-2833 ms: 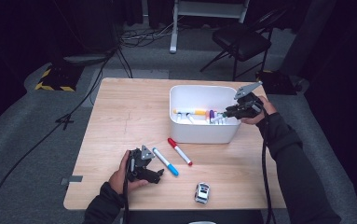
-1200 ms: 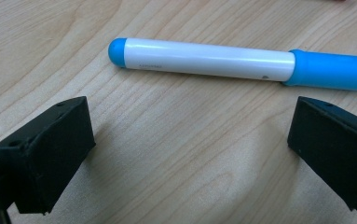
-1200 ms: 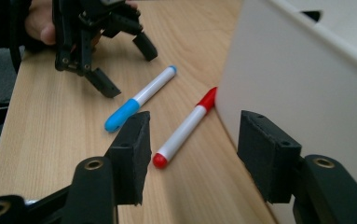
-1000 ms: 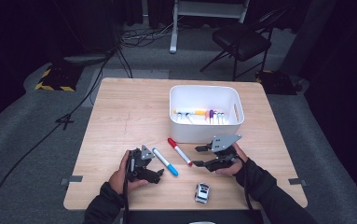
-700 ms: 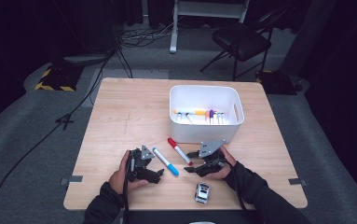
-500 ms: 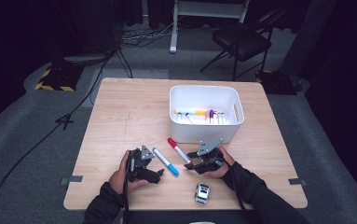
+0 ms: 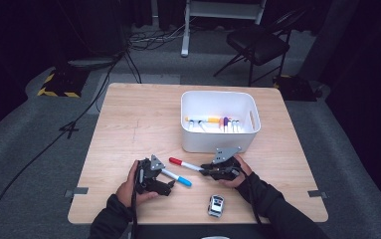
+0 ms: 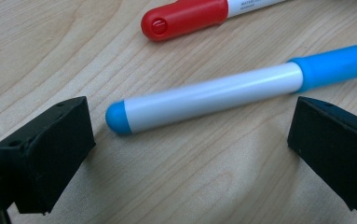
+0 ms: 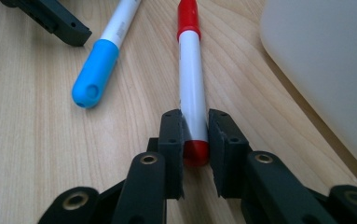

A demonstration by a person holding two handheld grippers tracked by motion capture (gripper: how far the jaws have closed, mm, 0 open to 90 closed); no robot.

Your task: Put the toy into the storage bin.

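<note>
A red-capped white marker [image 7: 183,163] lies on the wooden table [image 7: 128,124] in front of a white bin [image 7: 218,142]. My right gripper [image 7: 204,169] has just closed its jaws on the marker's red tail end. The right gripper view shows the pads [image 9: 172,140] pressing both sides of the red marker [image 9: 191,88]. A blue-capped marker [image 7: 177,177] lies beside it. My left gripper [image 7: 167,178] rests open on the table. In the left gripper view the blue marker [image 8: 223,93] lies across the wide gap between the jaws, touched by neither.
The white bin holds several markers [image 7: 213,122]. A small toy car [image 7: 216,205] stands near the table's front edge, just below my right hand. The bin's wall [image 9: 325,60] rises close on the right in the right gripper view. A dark chair [image 7: 260,45] stands beyond the table.
My right hand came from the bin down to the table front, slid left to the red marker and shut on its end. The left gripper and blue marker stayed still.
</note>
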